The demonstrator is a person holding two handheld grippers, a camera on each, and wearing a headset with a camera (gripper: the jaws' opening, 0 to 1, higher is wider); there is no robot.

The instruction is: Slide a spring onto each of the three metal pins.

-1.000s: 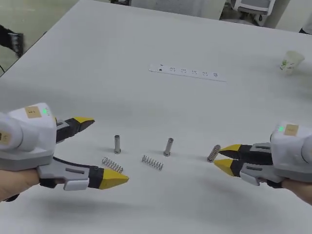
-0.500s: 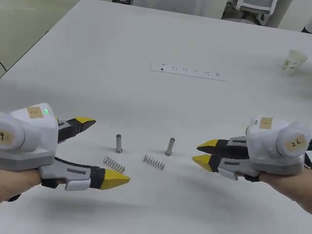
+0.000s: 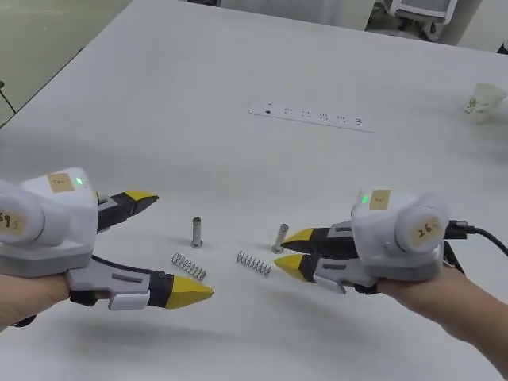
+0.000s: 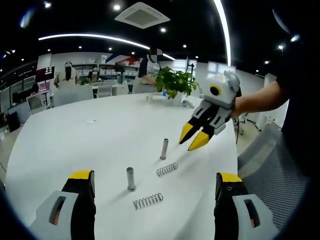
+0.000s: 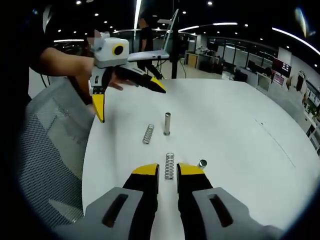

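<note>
Two bare metal pins stand upright on the white table, one at left (image 3: 197, 231) and one in the middle (image 3: 281, 236). A loose spring (image 3: 189, 267) lies in front of the left pin. Another spring (image 3: 253, 263) lies in front of the middle pin. My left gripper (image 3: 171, 244) is wide open around the left pin and spring, holding nothing. My right gripper (image 3: 290, 250) hovers just right of the middle spring, jaws a narrow gap apart and empty. In the right gripper view that spring (image 5: 169, 165) lies straight ahead of the tips, with the middle pin (image 5: 202, 163) beside it.
A white power strip (image 3: 309, 116) lies across the table farther back. At the far right edge stands a paper cup (image 3: 486, 101). An office chair (image 3: 419, 9) sits beyond the table. A black cable (image 3: 480, 235) trails from the right gripper.
My right gripper has moved left, from a spring-covered pin at the right to the middle pin and spring, and now hides that right pin. The left gripper has stayed put.
</note>
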